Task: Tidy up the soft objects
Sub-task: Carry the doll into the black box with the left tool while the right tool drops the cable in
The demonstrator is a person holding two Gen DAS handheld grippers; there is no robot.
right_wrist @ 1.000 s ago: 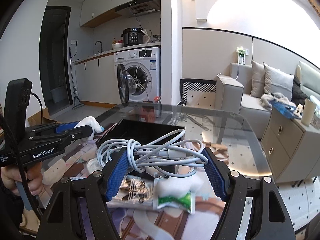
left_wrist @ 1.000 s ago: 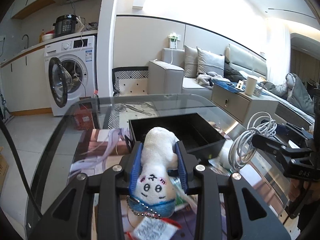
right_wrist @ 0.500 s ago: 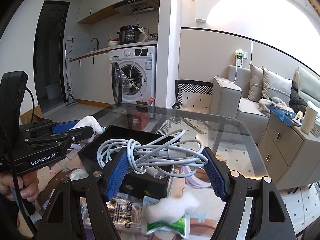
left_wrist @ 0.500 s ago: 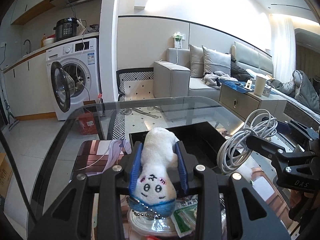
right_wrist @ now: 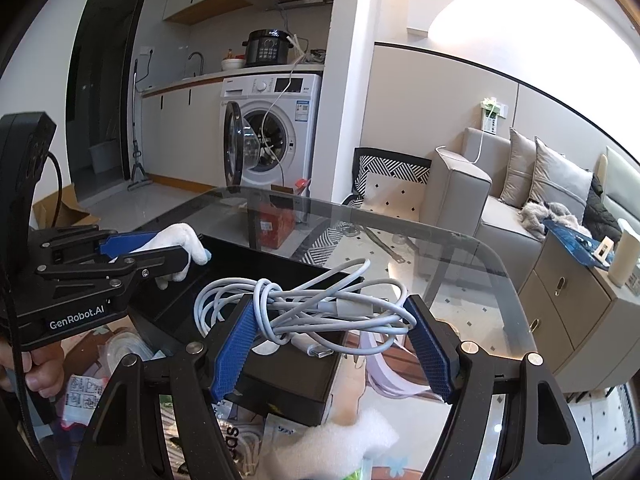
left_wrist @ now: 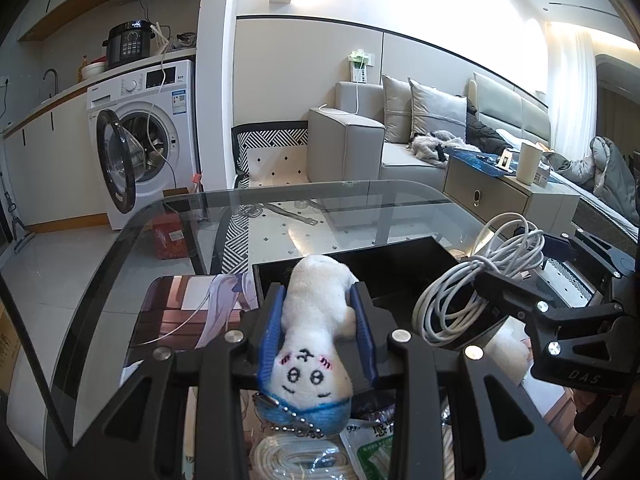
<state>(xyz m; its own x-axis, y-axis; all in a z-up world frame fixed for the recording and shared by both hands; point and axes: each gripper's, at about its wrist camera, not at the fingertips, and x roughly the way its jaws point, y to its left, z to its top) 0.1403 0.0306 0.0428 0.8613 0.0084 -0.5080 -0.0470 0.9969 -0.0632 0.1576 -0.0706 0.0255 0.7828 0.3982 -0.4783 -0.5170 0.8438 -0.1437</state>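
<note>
My left gripper (left_wrist: pixel 316 296) is shut on a white plush toy (left_wrist: pixel 316 320) with a drawn face, a blue base and a bead chain. The plush hangs head toward the camera over the near edge of an open black box (left_wrist: pixel 400 268). In the right wrist view the left gripper (right_wrist: pixel 160 248) holds the plush (right_wrist: pixel 180 236) at the box's (right_wrist: pixel 248 264) left rim. My right gripper (right_wrist: pixel 332 320) is shut on a loose coil of white cable (right_wrist: pixel 304 304), held wide between the blue pads above the box. The left wrist view shows this cable (left_wrist: pixel 460 300) beside the plush.
The box stands on a glass table (left_wrist: pixel 304 188) with a printed mat (left_wrist: pixel 180 312). Under the grippers lie another white cable coil (left_wrist: pixel 296 456), a green-and-white packet (left_wrist: pixel 376 448) and a white foam piece (right_wrist: pixel 352 432). A hand (right_wrist: pixel 40 376) grips the left tool. A washing machine and sofa stand beyond.
Both grippers have moved forward over the table toward the black box, carrying the plush and the cable. The box now lies closer beneath them. Neither grip has changed.
</note>
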